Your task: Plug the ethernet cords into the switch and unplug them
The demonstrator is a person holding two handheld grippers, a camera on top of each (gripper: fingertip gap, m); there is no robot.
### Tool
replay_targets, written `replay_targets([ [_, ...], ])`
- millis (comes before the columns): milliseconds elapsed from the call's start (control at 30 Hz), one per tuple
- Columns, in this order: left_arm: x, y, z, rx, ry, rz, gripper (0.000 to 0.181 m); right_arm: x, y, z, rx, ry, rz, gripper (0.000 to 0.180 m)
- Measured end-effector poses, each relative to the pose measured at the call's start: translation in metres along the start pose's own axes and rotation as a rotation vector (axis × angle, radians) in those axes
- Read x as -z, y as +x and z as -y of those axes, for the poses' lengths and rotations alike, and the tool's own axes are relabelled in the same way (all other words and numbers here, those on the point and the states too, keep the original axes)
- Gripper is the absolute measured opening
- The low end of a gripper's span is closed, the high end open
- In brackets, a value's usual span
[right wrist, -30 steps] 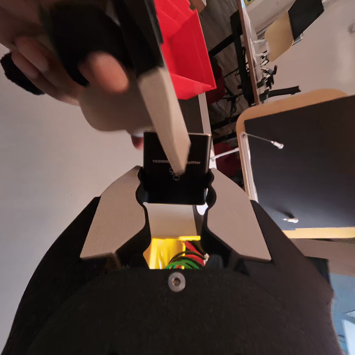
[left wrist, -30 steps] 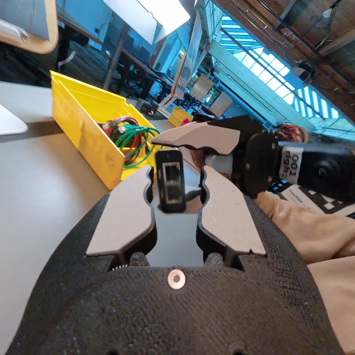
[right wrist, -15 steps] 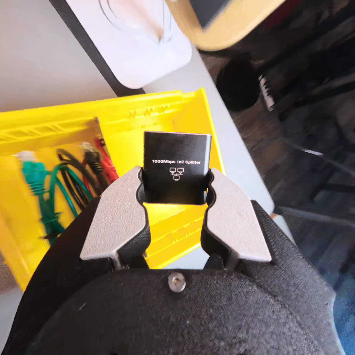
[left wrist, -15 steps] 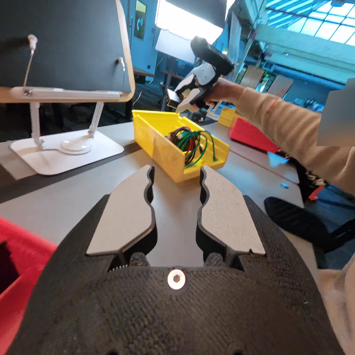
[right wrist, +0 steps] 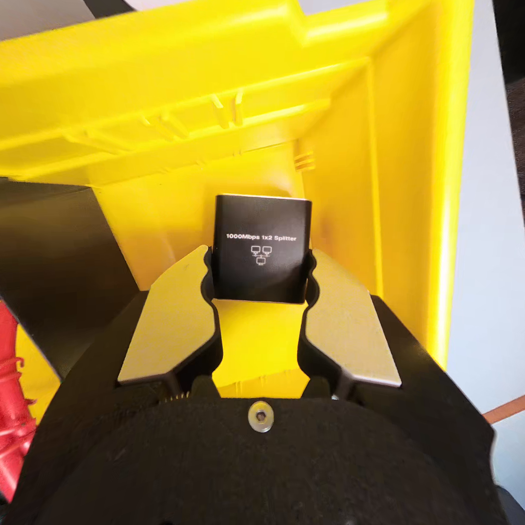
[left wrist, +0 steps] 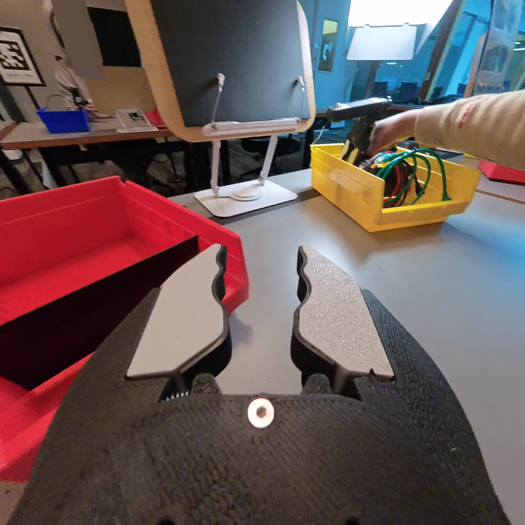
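Right hand-held gripper (right wrist: 260, 279) is clamped on the little black switch (right wrist: 262, 247) mid-frame inside the yellow bin (right wrist: 355, 176), while the left hand-held gripper (left wrist: 260, 272) hangs wide apart over the tabletop (left wrist: 412, 284), holding nothing.

Cords (left wrist: 403, 173) in bin (left wrist: 355, 187), right of stand (left wrist: 247, 196)

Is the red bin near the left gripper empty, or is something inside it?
Mostly empty: the red bin shows bare floor and a black divider in the left wrist view. Its near end is hidden behind the left gripper.
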State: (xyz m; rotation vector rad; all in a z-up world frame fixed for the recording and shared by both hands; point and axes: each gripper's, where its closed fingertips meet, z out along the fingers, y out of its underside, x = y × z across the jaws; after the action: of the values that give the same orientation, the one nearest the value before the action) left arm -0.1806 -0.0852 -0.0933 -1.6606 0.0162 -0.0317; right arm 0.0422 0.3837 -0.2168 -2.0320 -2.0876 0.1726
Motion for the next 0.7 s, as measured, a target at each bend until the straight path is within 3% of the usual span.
replay_targets([
  [200, 0.008, -0.018, 0.001, -0.003, 0.016, 0.068, 0.049, 0.033, -0.002, 0.007, -0.02, 0.097, -0.013, 0.067],
  [367, 0.013, -0.021, 0.003, -0.022, 0.015, 0.081, 0.05, 0.12, -0.022, 0.034, 0.008, 0.397, -0.162, 0.068],
  [567, 0.018, -0.021, 0.005, -0.024, -0.007, 0.065, 0.051, 0.23, -0.117, 0.031, 0.035, 0.75, -0.359, 0.063],
  [700, 0.02, -0.023, -0.003, -0.051, -0.089, 0.055, 0.055, 0.222, -0.189, -0.005, 0.062, 0.73, -0.397, 0.062],
])
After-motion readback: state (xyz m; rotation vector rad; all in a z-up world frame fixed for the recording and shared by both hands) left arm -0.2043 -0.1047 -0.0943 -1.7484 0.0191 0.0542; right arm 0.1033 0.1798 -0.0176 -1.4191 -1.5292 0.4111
